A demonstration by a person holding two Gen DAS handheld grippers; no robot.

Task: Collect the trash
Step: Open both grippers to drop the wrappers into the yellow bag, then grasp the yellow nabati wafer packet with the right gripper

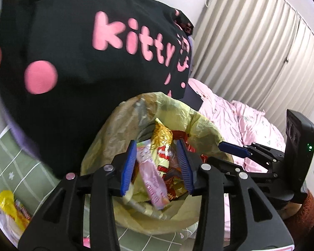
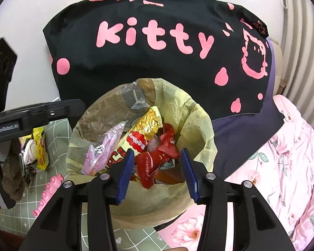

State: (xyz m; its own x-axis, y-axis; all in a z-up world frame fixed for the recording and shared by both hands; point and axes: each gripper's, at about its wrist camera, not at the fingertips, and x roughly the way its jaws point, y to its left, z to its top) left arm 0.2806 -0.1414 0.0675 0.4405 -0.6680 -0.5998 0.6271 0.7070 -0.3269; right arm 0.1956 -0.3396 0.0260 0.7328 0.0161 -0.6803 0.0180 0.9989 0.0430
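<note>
While hanging over the yellow trash bag (image 2: 201,123), both empty and wide: right tongs (image 2: 157,173), left tongs (image 1: 157,167). Left over: yellow wrapper (image 2: 40,148), standing tall, far left, closer to left tongs.

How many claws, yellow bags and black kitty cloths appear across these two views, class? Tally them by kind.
claws: 2, the left claw and the right claw
yellow bag: 1
black kitty cloth: 1
total: 4
</note>
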